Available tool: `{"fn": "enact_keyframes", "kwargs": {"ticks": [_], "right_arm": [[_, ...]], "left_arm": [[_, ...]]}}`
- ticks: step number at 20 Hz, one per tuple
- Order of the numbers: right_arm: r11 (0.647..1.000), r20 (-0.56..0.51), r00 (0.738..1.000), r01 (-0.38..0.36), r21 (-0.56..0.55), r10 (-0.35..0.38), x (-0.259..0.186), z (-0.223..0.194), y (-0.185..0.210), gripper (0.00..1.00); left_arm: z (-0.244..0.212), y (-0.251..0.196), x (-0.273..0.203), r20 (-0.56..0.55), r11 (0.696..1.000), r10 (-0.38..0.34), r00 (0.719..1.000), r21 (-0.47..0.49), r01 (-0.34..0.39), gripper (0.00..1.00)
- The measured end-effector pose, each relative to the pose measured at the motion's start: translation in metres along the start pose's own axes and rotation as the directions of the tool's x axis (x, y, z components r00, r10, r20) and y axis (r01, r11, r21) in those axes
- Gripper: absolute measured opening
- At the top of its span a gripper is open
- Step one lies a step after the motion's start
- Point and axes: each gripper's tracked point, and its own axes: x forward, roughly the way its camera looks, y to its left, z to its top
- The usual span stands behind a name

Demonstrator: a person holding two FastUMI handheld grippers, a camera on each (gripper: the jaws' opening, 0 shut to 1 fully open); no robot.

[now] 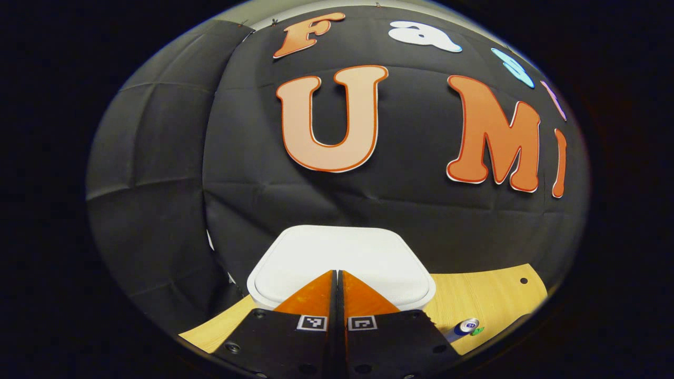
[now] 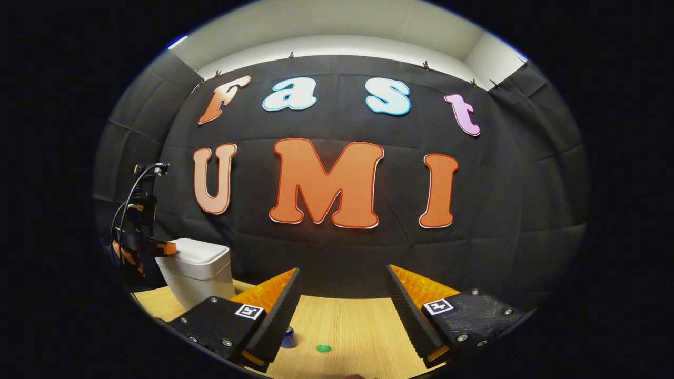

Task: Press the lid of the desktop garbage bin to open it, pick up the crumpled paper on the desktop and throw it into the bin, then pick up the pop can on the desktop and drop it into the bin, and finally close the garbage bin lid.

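The white desktop bin (image 1: 337,252) stands right ahead in the left gripper view, lid down. My left gripper (image 1: 337,273) is shut with nothing in it, its tips over the near part of the lid. The pop can (image 1: 466,326) lies on the wooden table to the right of the bin. In the right gripper view the bin (image 2: 197,271) stands at the far left, with the left gripper (image 2: 169,247) and a hand (image 2: 125,258) at its lid's edge. My right gripper (image 2: 343,276) hangs open above the table. The can (image 2: 288,337) peeks out beside its left finger.
A small green scrap (image 2: 323,348) lies on the wooden table (image 2: 347,321) near the can; the scrap (image 1: 477,331) also lies beside the can in the left gripper view. The black cloth wall stands close behind the bin. A cable runs up from the left gripper.
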Motion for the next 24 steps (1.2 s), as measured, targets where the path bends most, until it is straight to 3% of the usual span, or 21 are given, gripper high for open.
{"fn": "enact_keyframes", "kwargs": {"ticks": [4,7,9,12,13,15,16,19,20,24], "right_arm": [[1.0,-0.027,1.0,0.016,0.003,-0.016,0.003,-0.01,-0.004,0.94],[1.0,-0.058,0.998,0.004,0.016,-0.004,0.004,-0.02,0.003,0.94],[1.0,-0.068,0.998,-0.009,0.017,0.01,0.003,-0.022,0.006,0.94],[1.0,-0.066,0.998,-0.009,0.018,0.01,0.004,-0.024,0.003,0.94],[1.0,-0.071,0.997,-0.005,0.018,0.006,0.005,-0.025,0.002,0.94],[1.0,-0.091,0.996,-0.004,0.021,0.006,0.006,-0.034,0.001,0.94],[1.0,-0.102,0.995,-0.003,0.021,0.005,0.006,-0.039,0.0,0.94],[1.0,-0.161,0.987,-0.009,0.011,0.011,0.012,-0.063,0.001,0.94],[1.0,-0.182,0.983,-0.017,0.018,0.02,0.013,-0.071,0.002,0.94],[0.998,-0.252,0.965,-0.067,0.017,0.069,0.028,-0.122,0.012,0.94]], "left_arm": [[-0.006,-0.007,-0.002,-0.022,1.0,-0.008,1.0,0.014,0.008,0.0],[-0.007,-0.006,-0.008,-0.022,0.999,-0.004,1.0,-0.04,0.004,0.0],[-0.007,-0.007,-0.008,-0.021,1.0,-0.009,1.0,-0.006,0.009,0.0],[0.025,-0.01,-0.024,0.076,1.0,-0.006,0.997,0.022,0.005,0.0],[0.044,-0.017,-0.034,0.133,1.0,-0.02,0.991,0.018,0.018,0.06],[0.069,-0.025,-0.055,0.206,0.999,-0.029,0.978,0.032,0.023,0.31],[0.074,-0.026,-0.063,0.218,0.999,-0.027,0.976,0.04,0.018,0.37],[0.072,-0.045,-0.081,0.217,0.997,-0.071,0.974,0.012,0.07,0.51],[0.071,-0.049,-0.089,0.215,0.997,-0.079,0.973,-0.005,0.082,0.65],[0.069,-0.058,-0.124,0.215,0.993,-0.098,0.972,-0.044,0.11,0.92]]}}
